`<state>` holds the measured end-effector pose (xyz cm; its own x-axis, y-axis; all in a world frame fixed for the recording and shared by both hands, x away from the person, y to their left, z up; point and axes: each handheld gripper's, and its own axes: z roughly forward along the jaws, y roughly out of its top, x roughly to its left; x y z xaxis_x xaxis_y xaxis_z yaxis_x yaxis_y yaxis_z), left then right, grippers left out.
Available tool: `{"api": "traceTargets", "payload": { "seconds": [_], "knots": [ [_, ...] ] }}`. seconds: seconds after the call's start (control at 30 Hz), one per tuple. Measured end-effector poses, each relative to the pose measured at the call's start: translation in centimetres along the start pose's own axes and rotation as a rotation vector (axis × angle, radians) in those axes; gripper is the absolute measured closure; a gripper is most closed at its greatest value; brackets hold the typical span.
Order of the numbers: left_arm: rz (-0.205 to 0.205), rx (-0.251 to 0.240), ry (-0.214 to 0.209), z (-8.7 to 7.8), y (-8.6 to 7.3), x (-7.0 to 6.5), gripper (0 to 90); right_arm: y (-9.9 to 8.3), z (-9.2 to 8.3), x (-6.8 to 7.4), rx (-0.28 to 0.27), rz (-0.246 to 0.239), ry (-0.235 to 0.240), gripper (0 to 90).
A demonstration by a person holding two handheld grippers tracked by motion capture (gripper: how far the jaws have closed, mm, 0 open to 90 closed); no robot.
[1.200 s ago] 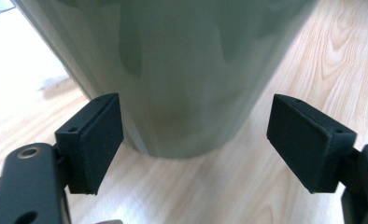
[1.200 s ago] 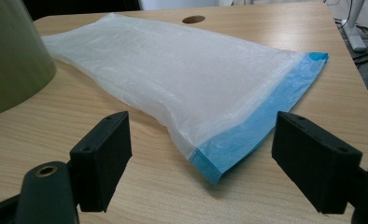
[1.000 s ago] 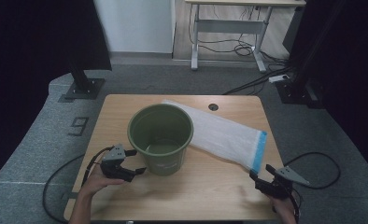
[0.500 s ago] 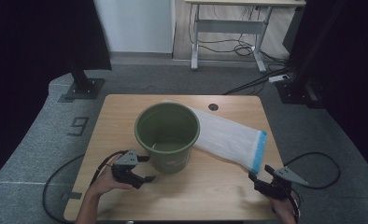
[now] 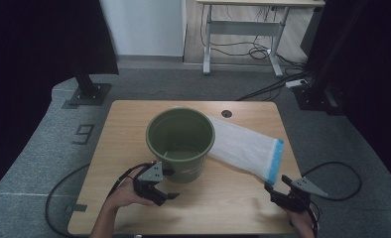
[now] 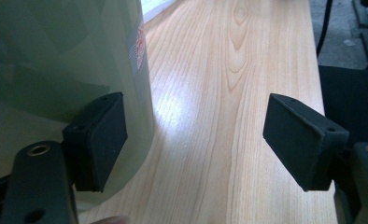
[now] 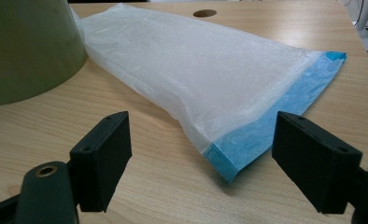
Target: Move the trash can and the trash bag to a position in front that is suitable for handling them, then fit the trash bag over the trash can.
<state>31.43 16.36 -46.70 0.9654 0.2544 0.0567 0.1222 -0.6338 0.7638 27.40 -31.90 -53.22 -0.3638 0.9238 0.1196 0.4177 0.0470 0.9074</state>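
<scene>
A green plastic bucket [image 5: 180, 141] stands upright in the middle of the wooden table [image 5: 134, 119]. A flat translucent white bag [image 5: 243, 148] with a blue end band lies to its right, partly tucked behind the bucket. My left gripper [image 5: 169, 195] is open at the bucket's front left base. In the left gripper view its left pad lies close against the bucket wall [image 6: 56, 56]. My right gripper [image 5: 275, 189] is open near the front right edge, just short of the bag's blue end [image 7: 271, 130]. The bucket's side [image 7: 28, 42] sits at the left of the right gripper view.
A round cable hole [image 5: 227, 113] sits at the table's back edge. Black cables trail off both front corners onto the grey floor. A black stand base [image 5: 87, 94] stands back left, a desk frame [image 5: 243, 44] behind.
My left gripper has moved right along the front of the table to the bucket's base. The bucket has shifted slightly right. The right gripper has stayed put.
</scene>
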Motion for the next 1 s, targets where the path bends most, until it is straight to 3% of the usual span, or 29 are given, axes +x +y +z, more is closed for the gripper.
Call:
{"api": "traceTargets", "payload": {
  "seconds": [0.1,0.13,0.27,0.47,0.53,0.63,0.8,0.83,0.87,1.0],
  "knots": [
    [-0.007,-0.012,0.024,-0.5,-0.3,-0.3,21.5,0.0,0.0,0.0,-0.002,0.001,-0.002,19.4],
    [-0.022,-0.035,0.052,-1.1,-0.7,-0.5,21.5,0.0,0.0,0.0,-0.004,0.001,-0.002,19.4],
    [-0.06,-0.065,0.093,-2.3,-2.1,-0.9,21.4,0.0,0.0,0.1,-0.001,-0.001,-0.001,19.4],
    [-0.123,-0.043,0.163,-3.1,-3.8,-1.0,20.3,0.4,0.6,0.9,0.008,-0.034,-0.013,19.3],
    [-0.127,-0.041,0.173,-3.2,-3.9,-1.0,19.2,0.5,0.9,1.2,0.014,-0.042,-0.012,19.2],
    [-0.155,-0.044,0.193,-3.4,-4.5,-0.9,19.3,1.0,2.5,2.7,0.039,-0.08,0.006,19.4],
    [-0.191,-0.003,0.216,-3.3,-5.4,-0.8,18.2,2.4,6.2,5.1,0.11,-0.163,0.058,21.8],
    [-0.198,-0.001,0.225,-3.4,-5.7,-0.8,18.2,2.4,6.2,5.1,0.11,-0.163,0.058,21.8],
    [-0.206,-0.001,0.226,-3.4,-6.1,-0.8,18.5,3.2,8.1,6.1,0.132,-0.176,0.068,22.4],
    [-0.233,-0.001,0.233,-3.6,-7.0,-0.4,18.5,4.8,11.1,7.8,0.153,-0.193,0.068,24.2]
  ]
}}
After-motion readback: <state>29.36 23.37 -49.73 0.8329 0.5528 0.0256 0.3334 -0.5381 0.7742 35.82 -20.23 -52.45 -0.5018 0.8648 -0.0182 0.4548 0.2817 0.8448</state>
